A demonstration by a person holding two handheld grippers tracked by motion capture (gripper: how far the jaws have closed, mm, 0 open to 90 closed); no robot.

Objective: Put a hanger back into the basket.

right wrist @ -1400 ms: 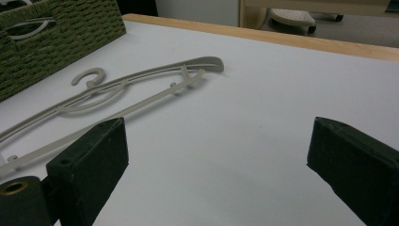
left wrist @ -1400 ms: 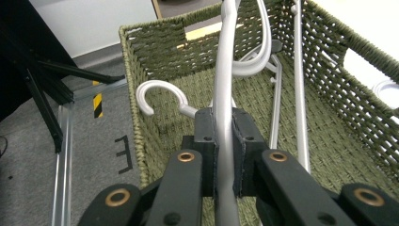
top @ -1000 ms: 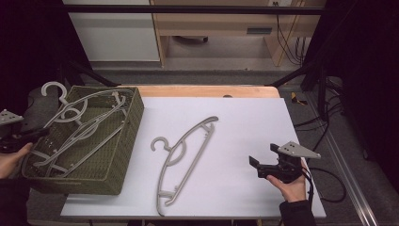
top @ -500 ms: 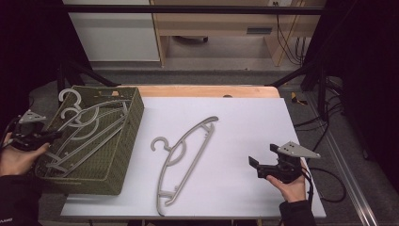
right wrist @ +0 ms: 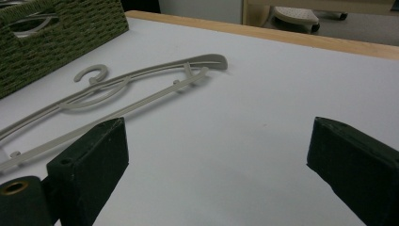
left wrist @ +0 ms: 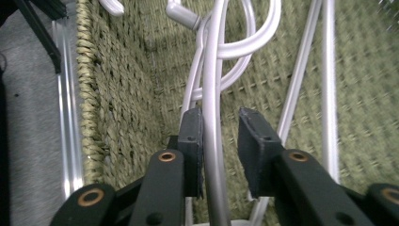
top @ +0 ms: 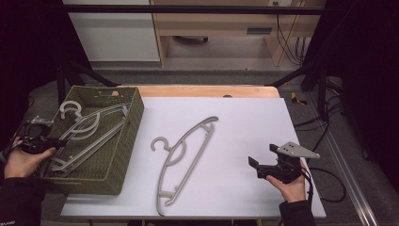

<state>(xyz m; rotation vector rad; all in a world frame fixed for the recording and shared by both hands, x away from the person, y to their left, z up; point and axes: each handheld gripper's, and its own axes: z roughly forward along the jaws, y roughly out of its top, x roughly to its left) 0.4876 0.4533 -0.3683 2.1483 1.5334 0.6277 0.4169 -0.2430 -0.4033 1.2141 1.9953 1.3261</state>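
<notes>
Your left gripper (left wrist: 219,141) has just been opening: its jaws stand slightly apart with a hanger (left wrist: 212,94) bar running between them, touching one pad at most, so that hanger now lies in the basket (top: 123,141). One hanger (top: 183,155) is left on the table (top: 263,117). Your right gripper (top: 259,165) waits near it, jaws wide and empty.

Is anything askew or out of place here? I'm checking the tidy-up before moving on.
One grey hanger lies loose on the white table, outside the green basket. In the basket, the hangers sit tilted, one hook poking above the rim. Nothing looks broken or spilled.
</notes>
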